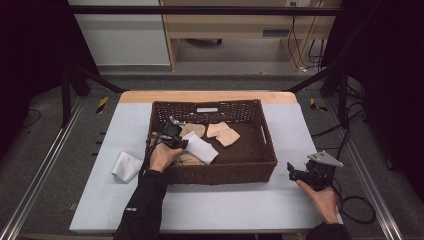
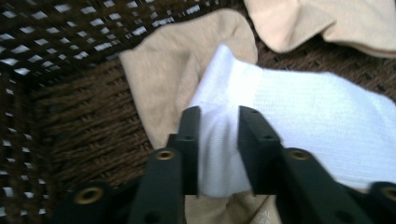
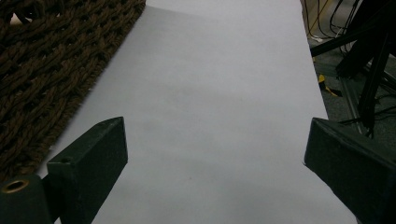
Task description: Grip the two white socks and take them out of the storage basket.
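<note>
One basket [image 1: 220,172]: dark brown wicker, rectangular, open lattice band along the upper walls, tight weave on floor and lower walls. Sits mid-table on a pale sheet [image 1: 225,205] covering the table [image 1: 210,96], whose wooden edge is visible at the far side.

Socks: two white ones, ribbed knit. One white sock [image 2: 299,126] inside the basket, lying over a beige sock [image 2: 163,79]; the other white sock [image 1: 126,166] crumpled on the sheet, left of the basket, apart from it. Beige socks in basket: at least three soft, smooth-knit pieces, exact count unclear. One more beige sock [image 1: 223,133] near the basket's middle.

Left gripper [image 2: 218,116] inside the basket at its left end, jaws narrowed and pinching a fold of the white sock's edge; cloth bunched between them.

Right gripper [image 3: 215,144] over bare sheet just right of the basket's near corner, jaws spread wide, nothing between. Grey three-cornered plate on top, seen in high view.
</note>
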Motion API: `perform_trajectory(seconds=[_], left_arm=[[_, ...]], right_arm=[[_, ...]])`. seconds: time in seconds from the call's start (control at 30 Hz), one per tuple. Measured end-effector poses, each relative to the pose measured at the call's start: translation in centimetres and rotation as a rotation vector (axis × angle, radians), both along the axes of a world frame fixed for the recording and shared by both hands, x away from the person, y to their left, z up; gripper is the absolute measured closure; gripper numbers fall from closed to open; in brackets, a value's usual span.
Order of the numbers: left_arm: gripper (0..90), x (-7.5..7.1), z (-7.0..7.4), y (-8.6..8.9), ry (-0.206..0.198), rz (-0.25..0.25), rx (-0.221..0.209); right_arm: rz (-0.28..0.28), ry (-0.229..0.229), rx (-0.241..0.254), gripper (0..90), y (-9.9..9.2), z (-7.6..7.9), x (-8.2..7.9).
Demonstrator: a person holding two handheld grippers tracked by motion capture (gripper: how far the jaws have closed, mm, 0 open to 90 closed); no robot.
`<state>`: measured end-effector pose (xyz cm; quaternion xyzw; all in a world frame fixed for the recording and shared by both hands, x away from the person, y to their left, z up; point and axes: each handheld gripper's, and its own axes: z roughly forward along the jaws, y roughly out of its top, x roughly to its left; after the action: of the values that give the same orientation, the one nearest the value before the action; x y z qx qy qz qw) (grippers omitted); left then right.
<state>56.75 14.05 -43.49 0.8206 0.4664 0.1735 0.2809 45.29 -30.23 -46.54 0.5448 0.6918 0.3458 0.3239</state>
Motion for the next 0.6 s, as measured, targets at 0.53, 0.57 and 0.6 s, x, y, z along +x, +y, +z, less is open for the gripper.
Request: perform_trajectory(seconds=[0.53,0.57,0.6], left_arm=[[86.7,-0.4,1.1,0.2,-0.027,0.032,-0.073],[86.7,-0.6,1.4,0.3,-0.049,0.032,-0.093],[86.8,-0.7,1.7,0.4,-0.069,0.032,-0.115]], right_arm=[[-0.002,-0.006,0.003,6.4,-0.1,0.1,-0.1],[-0.003,-0.007,0.004,6.4,-0.1,0.1,-0.1],[-0.002,-0.005,0.003,6.4,-0.1,0.1,-0.1]])
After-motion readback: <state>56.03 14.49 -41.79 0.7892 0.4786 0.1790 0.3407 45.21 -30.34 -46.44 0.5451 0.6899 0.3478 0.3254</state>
